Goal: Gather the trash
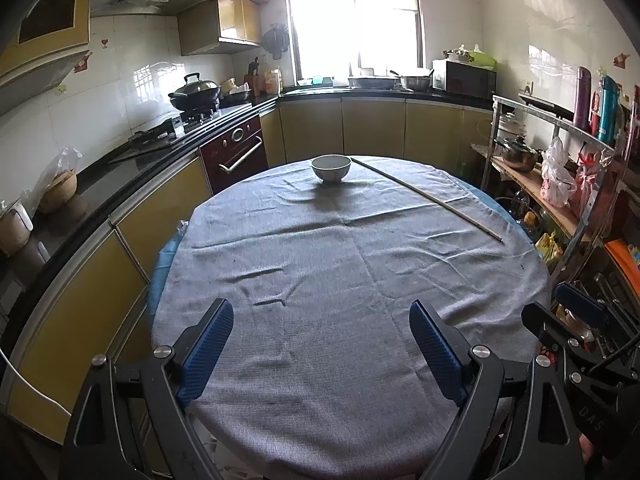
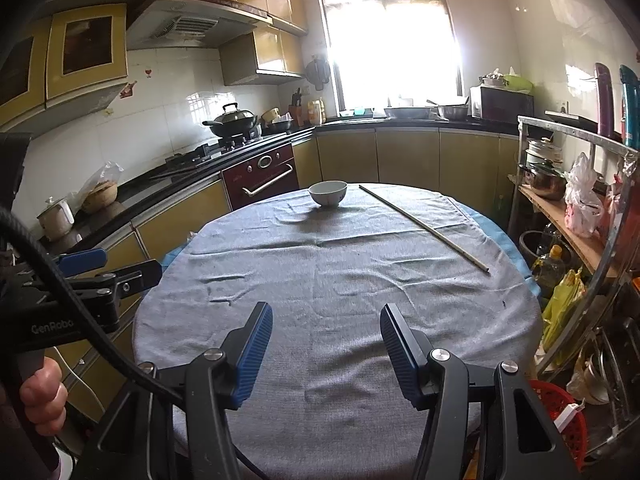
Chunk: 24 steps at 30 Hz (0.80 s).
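left wrist view looks over a round table (image 1: 344,360) under a creased grey cloth (image 1: 320,248), with a blue sheet showing at the cloth's edges. the left gripper (image 1: 322,316) hangs over the near edge, its blue pads (image 1: 210,344) wide apart with only cloth between them, gripping nothing. at the far edge stands a white bowl (image 1: 331,168), upright; its inside cannot be seen. just beside it on the right starts a thin stick (image 1: 430,199), lying flat and running slantwise toward the table's right edge. whether it touches the bowl i cannot tell. the right gripper (image 1: 580,308) shows at the right border, beside the table.

right wrist view shows the right gripper (image 2: 326,328) also over the near edge, jaws parted, nothing between the pads (image 2: 252,354). the bowl (image 2: 328,193) and stick (image 2: 426,227) lie well ahead, apart from both grippers. at left is the left gripper (image 2: 116,270) seen from the side, a hand (image 2: 42,394) on its handle and a black cable (image 2: 60,280) curving across.

around the table: a counter (image 1: 120,168) with a lidded wok (image 1: 195,94) on the stove, a dark red oven (image 1: 236,154), a bright window (image 1: 352,20), a microwave (image 1: 464,78), and a metal rack (image 1: 560,168) on the right with a pot, bags and bottles. no loose scrap is plain on the cloth besides the stick.
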Each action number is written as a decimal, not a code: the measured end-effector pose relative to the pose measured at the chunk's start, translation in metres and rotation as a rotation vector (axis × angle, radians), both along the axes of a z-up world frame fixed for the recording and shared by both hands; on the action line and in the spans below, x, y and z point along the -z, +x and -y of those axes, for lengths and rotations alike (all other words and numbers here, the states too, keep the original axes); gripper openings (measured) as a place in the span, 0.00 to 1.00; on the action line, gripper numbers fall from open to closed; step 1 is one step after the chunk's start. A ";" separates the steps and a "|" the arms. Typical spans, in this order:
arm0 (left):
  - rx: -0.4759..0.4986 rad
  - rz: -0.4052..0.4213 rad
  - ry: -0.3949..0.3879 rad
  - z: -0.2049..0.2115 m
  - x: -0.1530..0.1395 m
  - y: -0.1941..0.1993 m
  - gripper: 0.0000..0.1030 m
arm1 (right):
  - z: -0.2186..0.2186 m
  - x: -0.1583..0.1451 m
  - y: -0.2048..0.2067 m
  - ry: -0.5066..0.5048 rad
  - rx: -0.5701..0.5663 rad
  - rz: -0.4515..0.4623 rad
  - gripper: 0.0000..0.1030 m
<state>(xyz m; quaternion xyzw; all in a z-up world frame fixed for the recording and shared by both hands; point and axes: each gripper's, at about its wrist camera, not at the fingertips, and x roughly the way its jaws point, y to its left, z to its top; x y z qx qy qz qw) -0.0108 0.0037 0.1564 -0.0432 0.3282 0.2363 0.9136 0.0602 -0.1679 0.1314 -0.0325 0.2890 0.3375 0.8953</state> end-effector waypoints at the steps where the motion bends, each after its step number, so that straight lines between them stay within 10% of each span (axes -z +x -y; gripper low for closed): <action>1: 0.001 0.002 0.000 0.001 -0.001 -0.001 0.87 | 0.001 -0.001 -0.002 0.001 0.001 0.003 0.58; 24: 0.011 0.050 0.040 0.027 -0.019 -0.031 0.87 | 0.029 -0.024 -0.037 0.026 0.032 0.076 0.59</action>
